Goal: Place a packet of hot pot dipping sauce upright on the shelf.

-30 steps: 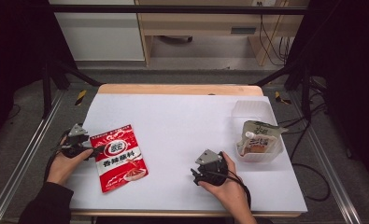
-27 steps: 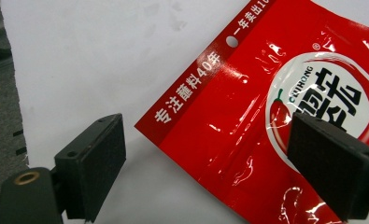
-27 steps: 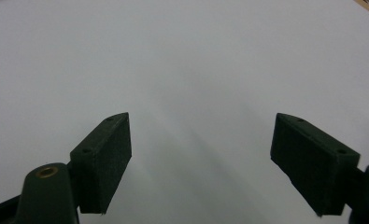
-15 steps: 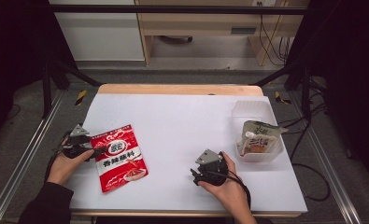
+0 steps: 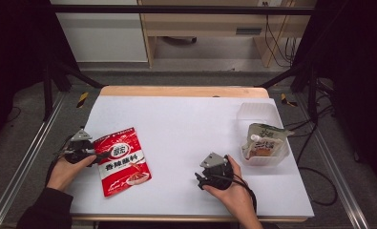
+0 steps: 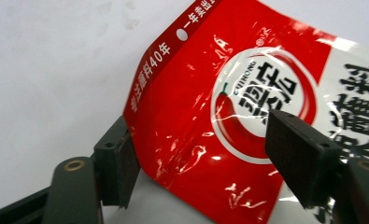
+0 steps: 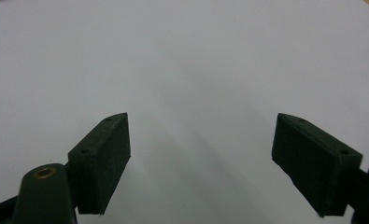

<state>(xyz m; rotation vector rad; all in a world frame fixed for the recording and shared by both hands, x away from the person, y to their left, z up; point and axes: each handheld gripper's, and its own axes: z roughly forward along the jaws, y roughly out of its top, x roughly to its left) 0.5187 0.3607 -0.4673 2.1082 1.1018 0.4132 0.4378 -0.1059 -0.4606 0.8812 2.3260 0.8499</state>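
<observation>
High view, left gripper (image 5: 98, 156): at the table's left edge, held in the person's left hand (image 5: 64, 171); its tips sit at the left edge of the red packet (image 5: 123, 161).
Left gripper view, jaws: spread wide, one on each side of the red packet's corner (image 6: 247, 121); the packet's edge lies against the left pad, the right pad is over the printed face; not clamped.
Red packet: flat on the white table (image 5: 186, 129), front-left area, tilted.
Right gripper (image 5: 201, 180): near the table's front edge, right of centre, in the right hand (image 5: 231, 193).
Right gripper view, jaws: wide apart, bare white surface (image 7: 187, 70) between them.
Clear tub (image 5: 262, 136): near the right edge, holding a pale spouted pouch (image 5: 262, 140).
Change from earlier frames: left gripper has edged slightly toward the packet; packet, right gripper and tub unmoved.
</observation>
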